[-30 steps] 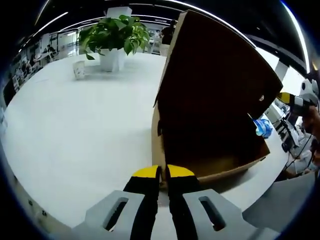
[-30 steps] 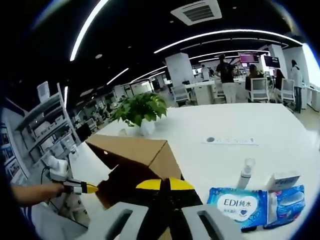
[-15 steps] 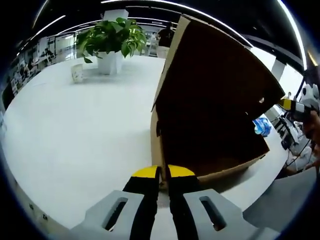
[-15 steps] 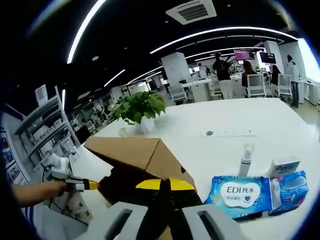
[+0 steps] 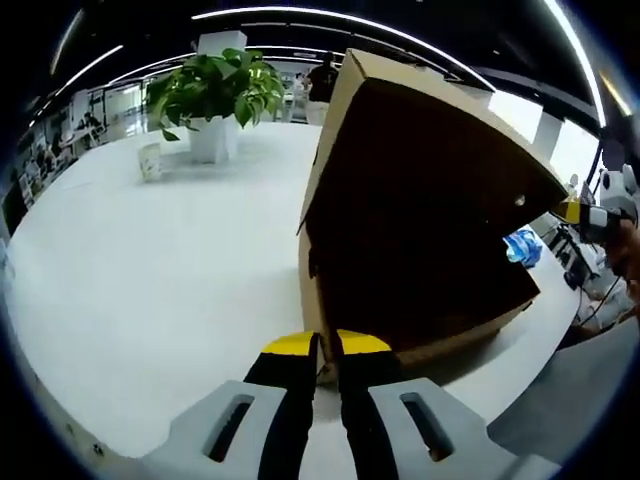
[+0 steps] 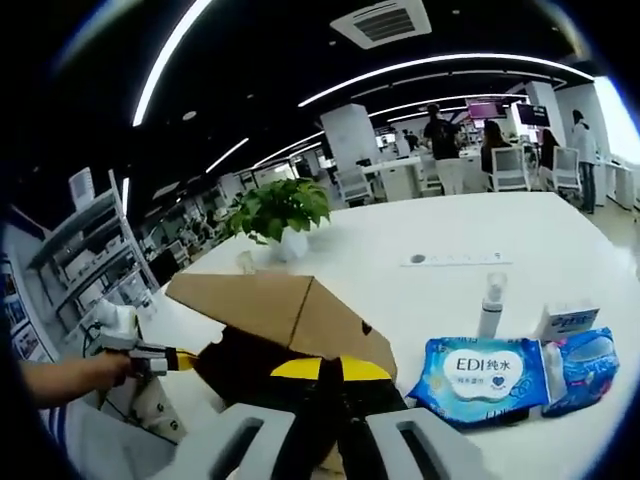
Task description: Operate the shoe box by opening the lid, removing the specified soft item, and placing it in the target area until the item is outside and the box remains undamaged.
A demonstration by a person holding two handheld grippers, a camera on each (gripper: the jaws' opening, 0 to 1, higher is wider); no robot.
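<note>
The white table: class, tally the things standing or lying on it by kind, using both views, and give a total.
Cardboard shoe box: 1
Potted plant: 1
Small white cup: 1
Wet-wipe packs: 2
Spray bottle: 1
Small white carton: 1
Flat white strip: 1
Total: 8

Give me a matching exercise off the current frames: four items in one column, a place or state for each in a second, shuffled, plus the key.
Items
1. shoe box lid
2. potted plant
3. wet-wipes pack
4. spray bottle

Places or states
A. lying flat on the white table, blue, printed EDI
B. raised, dark underside showing
C. upright, just behind the wipes
D. far side of the table, beyond the box

Pairs: 1-B, 2-D, 3-A, 4-C
</note>
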